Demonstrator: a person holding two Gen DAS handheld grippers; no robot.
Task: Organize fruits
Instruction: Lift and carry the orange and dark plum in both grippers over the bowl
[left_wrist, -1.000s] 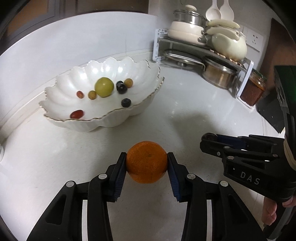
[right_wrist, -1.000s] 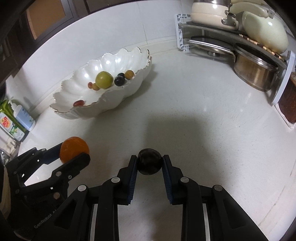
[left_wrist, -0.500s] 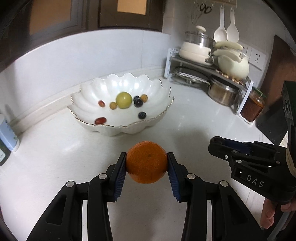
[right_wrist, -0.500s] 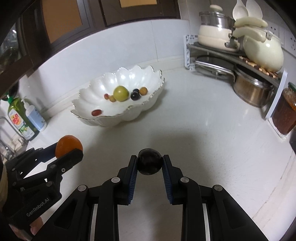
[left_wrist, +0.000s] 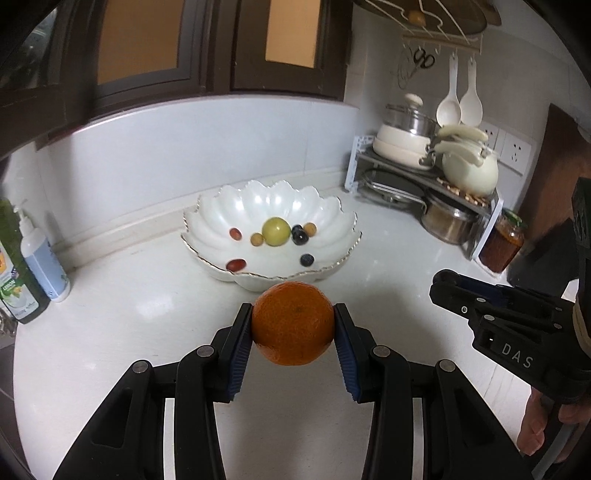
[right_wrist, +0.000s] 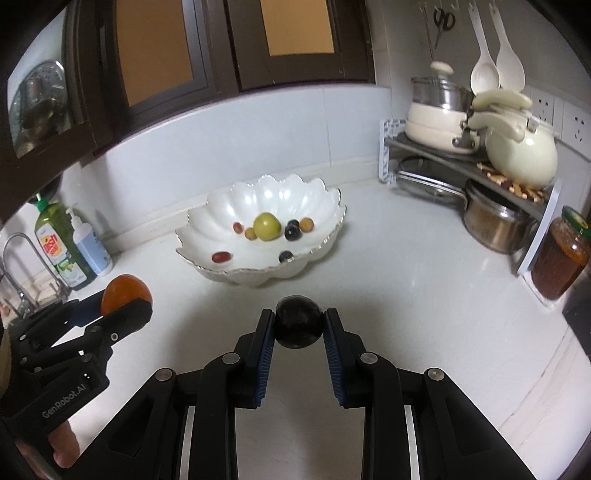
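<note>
My left gripper (left_wrist: 293, 325) is shut on an orange (left_wrist: 292, 322) and holds it above the counter, short of the white scalloped bowl (left_wrist: 221, 218). My right gripper (right_wrist: 298, 326) is shut on a dark round plum (right_wrist: 299, 320), also held in front of the bowl (right_wrist: 229, 201). The bowl holds a green fruit (left_wrist: 276, 231) and several small grapes and berries. The left gripper with the orange (right_wrist: 126, 292) shows at the left of the right wrist view. The right gripper (left_wrist: 448, 286) shows at the right of the left wrist view.
A pot rack (right_wrist: 480, 162) with pots, a kettle and a steel pan stands at the back right corner. A jar (right_wrist: 561, 258) stands beside it. Soap bottles (right_wrist: 74, 243) and a tap (right_wrist: 18, 258) are at the left. The white counter (right_wrist: 406, 295) spreads around the bowl.
Both grippers have risen and pulled back from the bowl while still holding their fruit. The bowl now looks smaller and farther, and the cabinets have come into view.
</note>
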